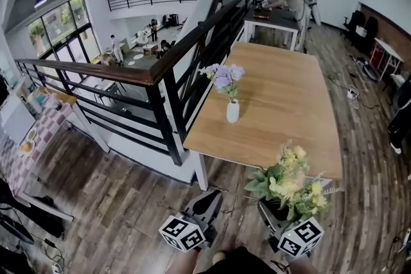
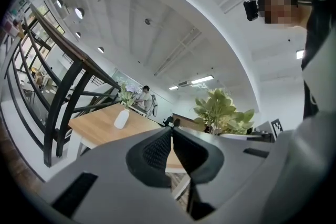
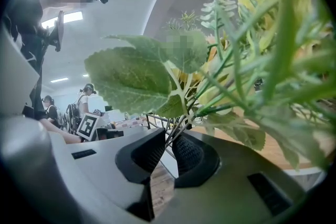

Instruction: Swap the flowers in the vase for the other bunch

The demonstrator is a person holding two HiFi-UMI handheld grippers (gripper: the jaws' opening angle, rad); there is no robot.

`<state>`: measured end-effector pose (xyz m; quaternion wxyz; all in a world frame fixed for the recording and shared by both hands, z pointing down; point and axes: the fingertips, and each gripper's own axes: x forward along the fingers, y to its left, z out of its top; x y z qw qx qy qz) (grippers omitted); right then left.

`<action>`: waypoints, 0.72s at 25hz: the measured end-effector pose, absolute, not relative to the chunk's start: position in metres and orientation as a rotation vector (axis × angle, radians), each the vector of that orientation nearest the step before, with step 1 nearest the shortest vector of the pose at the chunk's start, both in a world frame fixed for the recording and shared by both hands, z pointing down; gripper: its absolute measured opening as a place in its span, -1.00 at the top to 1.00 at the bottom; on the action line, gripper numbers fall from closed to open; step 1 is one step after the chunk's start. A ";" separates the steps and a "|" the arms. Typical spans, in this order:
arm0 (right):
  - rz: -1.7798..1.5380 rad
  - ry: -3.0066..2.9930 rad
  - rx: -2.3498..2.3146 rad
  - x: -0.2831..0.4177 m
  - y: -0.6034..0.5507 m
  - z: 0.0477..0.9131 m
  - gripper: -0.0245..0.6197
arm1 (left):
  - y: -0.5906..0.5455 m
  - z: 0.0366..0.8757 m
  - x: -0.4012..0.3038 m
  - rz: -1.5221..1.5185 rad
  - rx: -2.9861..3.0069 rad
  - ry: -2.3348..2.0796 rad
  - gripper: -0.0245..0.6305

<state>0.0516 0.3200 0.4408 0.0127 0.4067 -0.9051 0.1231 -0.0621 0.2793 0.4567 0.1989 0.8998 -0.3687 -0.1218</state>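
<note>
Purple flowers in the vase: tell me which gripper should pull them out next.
Left, probably. The left gripper is shut with nothing between its jaws and sits roughly in line with the vase. The right gripper is busy, shut on the stems of the yellow bunch.

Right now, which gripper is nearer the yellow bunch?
Right. The right gripper is shut on the stems of the bunch, just under its leaves. The left gripper is shut and empty, off to the bunch's left, clear of it.
</note>
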 end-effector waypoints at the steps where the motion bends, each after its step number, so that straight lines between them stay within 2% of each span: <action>1: 0.387 -2.818 1.272 0.053 0.315 0.441 0.74 | 0.276 0.458 -0.058 -0.339 2.512 -1.020 0.87; 18: 0.402 -2.840 1.299 0.064 0.181 0.445 0.74 | 0.147 0.457 -0.053 -0.307 2.532 -1.018 0.87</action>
